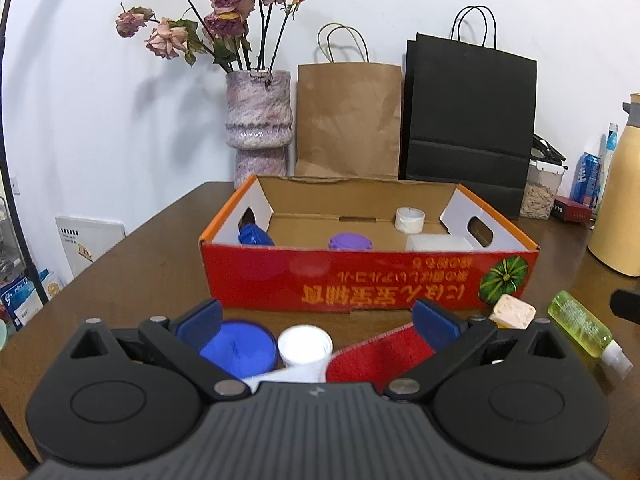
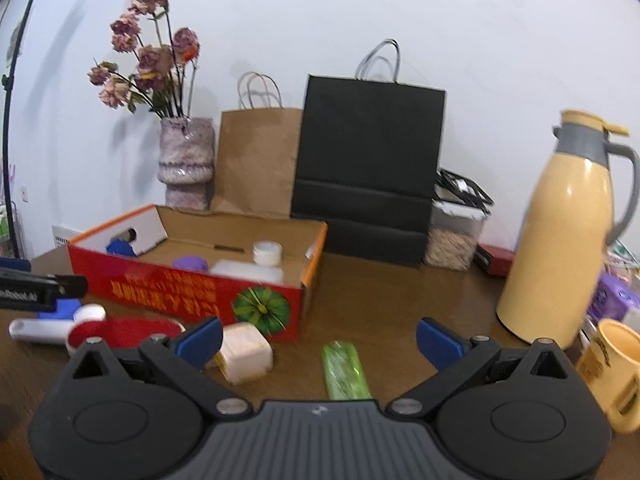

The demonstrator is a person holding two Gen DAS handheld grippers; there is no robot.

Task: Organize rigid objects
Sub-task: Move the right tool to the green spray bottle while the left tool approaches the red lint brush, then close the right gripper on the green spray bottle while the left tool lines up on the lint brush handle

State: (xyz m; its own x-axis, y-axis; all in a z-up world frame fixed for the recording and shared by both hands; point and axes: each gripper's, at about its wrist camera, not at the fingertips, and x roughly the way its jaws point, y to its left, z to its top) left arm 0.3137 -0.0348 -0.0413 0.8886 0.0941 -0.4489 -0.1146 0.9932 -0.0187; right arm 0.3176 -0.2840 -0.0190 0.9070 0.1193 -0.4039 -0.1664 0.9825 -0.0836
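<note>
A: How far along does the sorting look?

B: Partway, I'd say. The red cardboard box [image 1: 360,276] sits toward the far edge of the tabletop [image 1: 152,256], just in front of the bags by the wall, and it already holds a white block [image 1: 438,243], a purple lid [image 1: 350,241], a blue piece [image 1: 254,235] at its left end and a small white jar [image 1: 411,219] near its back wall.

A: And what remains outside?

B: Everything along the box's near side. Largest first: a red paddle-shaped thing [image 1: 372,354], a blue round lid [image 1: 240,346], a green bottle [image 2: 345,372], a cream cube-shaped container [image 2: 244,350] and a white cup [image 1: 305,346]. I count five left.

A: The tools?

B: The left tool [image 1: 318,326] is spread wide, low over the lid, cup and paddle, pinching nothing. The right tool [image 2: 319,340] is likewise spread and empty, with the bottle lying between its fingers and the cream container just beside its left one.
</note>
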